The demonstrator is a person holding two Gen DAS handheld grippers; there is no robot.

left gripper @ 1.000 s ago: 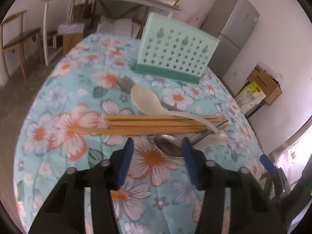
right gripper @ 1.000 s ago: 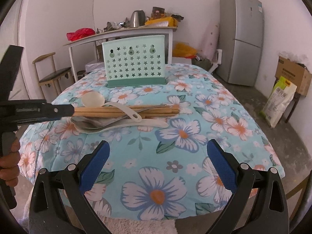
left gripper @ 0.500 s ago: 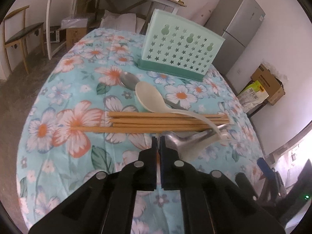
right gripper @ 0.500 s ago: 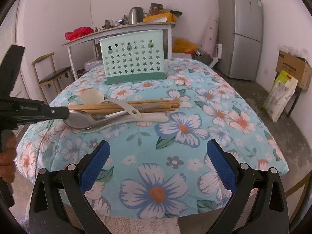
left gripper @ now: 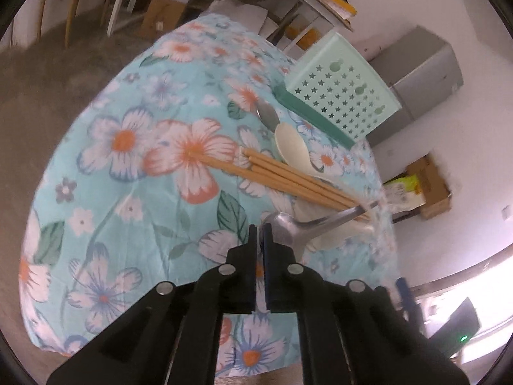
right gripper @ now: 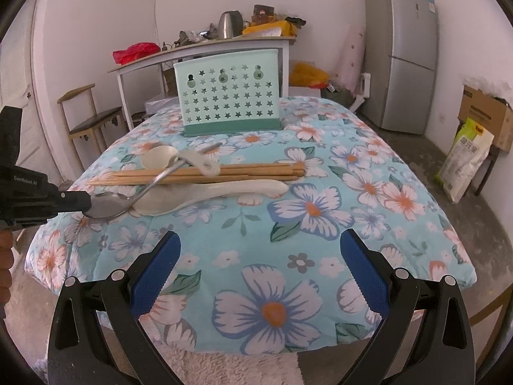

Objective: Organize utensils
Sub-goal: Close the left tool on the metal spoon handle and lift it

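Note:
My left gripper [left gripper: 259, 227] pinches the rim of a metal spoon's [left gripper: 288, 227] bowl; its jaws are opening slightly with the rim still between the pads. In the right wrist view the left gripper [right gripper: 87, 203] holds that metal spoon [right gripper: 105, 206] near the table's left edge, handle slanting up across the wooden chopsticks [right gripper: 208, 173]. A large white spoon [right gripper: 224, 189] lies under the chopsticks, and a smaller white spoon [right gripper: 160, 157] lies behind them. The mint star-punched holder [right gripper: 229, 99] stands upright further back. My right gripper [right gripper: 259, 269] hangs open over the near edge, empty.
A second metal spoon [left gripper: 267, 115] lies by the holder's base. The floral cloth [right gripper: 307, 211] covers the whole table. A chair [right gripper: 86, 122], a cluttered side table [right gripper: 205, 48], a fridge [right gripper: 400, 54] and boxes [right gripper: 484, 112] surround it.
My left gripper shut on the metal spoon's bowl, rolled, and drew it toward the table's left edge. The spoon's handle now rides over the chopsticks. The right gripper stayed still.

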